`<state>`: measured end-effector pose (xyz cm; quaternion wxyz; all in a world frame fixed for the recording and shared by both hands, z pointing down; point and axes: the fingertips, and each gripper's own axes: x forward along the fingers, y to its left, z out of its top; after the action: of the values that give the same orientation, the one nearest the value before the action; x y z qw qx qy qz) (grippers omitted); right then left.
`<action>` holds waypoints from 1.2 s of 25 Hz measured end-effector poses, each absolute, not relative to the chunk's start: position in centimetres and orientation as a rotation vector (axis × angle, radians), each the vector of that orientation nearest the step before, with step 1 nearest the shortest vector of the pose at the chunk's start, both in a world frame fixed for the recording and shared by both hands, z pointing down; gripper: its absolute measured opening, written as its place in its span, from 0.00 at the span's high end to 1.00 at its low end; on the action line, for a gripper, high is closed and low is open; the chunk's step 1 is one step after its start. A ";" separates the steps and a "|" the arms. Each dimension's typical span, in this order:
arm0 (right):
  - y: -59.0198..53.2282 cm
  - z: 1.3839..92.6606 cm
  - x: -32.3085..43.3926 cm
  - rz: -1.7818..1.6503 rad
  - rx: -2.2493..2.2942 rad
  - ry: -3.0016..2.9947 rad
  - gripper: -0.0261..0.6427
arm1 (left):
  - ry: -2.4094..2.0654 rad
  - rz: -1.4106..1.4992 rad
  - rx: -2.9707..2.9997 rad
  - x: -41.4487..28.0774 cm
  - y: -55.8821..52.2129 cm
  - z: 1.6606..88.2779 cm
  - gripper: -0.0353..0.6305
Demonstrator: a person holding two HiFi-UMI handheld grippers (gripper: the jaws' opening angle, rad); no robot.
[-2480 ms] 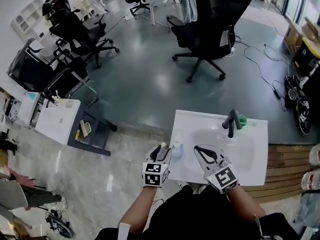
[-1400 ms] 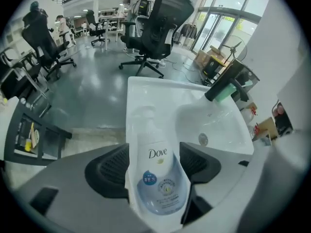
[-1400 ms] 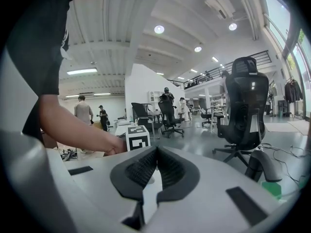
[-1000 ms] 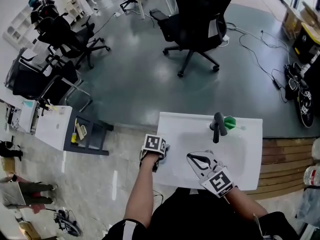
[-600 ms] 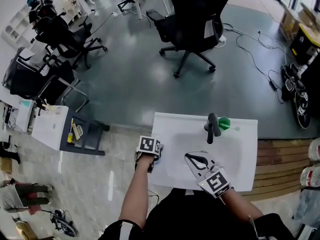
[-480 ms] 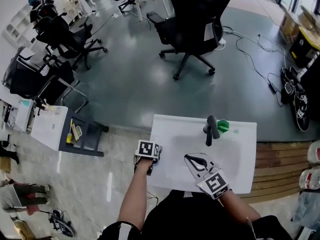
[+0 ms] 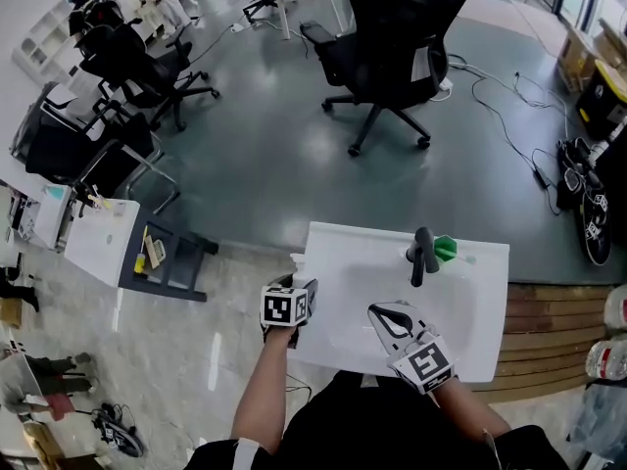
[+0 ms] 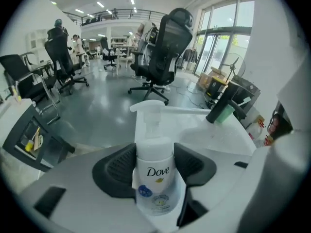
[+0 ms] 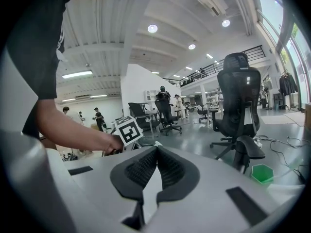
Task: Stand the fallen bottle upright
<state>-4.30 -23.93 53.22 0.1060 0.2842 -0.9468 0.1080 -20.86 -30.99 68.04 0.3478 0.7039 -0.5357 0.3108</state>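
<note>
Washbasin (image 7: 333, 253) edge: white Dove pump bottle (image 8: 154, 178).

the white plastic pump bottle (image 8: 154, 178) has a smooth, slightly glossy skin and a printed label. the white rectangular sink basin (image 7: 353, 248) looks like glazed ceramic, smooth and shining. the black curved tap (image 7: 421, 253) is matt, and the green hexagonal piece (image 7: 446, 249) looks like plastic. on the right gripper (image 9: 154, 149) the black pads (image 9: 138, 171) are ribbed, matt and rubber-like, and its grey shell (image 9: 218, 212) is smooth and matt. the dark grey floor (image 7: 274, 164) is polished and reflects the lamps. the brown plank platform (image 7: 558, 321) looks like wood.
</note>
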 end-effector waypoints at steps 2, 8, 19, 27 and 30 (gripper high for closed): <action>-23.8 53.3 -4.7 0.296 0.827 -2.796 0.94 | -1.444 0.730 1.881 -20.9 -31.2 66.7 0.57; -23.3 53.6 -5.8 0.295 0.798 -2.796 0.94 | -1.619 0.518 2.043 -20.9 -31.6 64.1 0.57; -23.4 55.2 -5.7 0.309 0.810 -2.750 0.94 | -1.763 0.393 2.240 -19.2 -31.0 63.9 0.57; -23.9 55.0 -6.2 0.343 0.802 -2.769 0.94 | -1.770 0.371 2.287 -19.1 -31.1 64.2 0.56; -24.1 54.9 -6.6 0.332 0.799 -2.767 0.94 | -1.774 0.404 2.301 -19.3 -31.0 64.3 0.55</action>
<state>-6.57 -24.06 54.94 0.1209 0.2734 -0.9475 0.1137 -19.26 -31.03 64.28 0.1040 0.7802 -0.6014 0.1369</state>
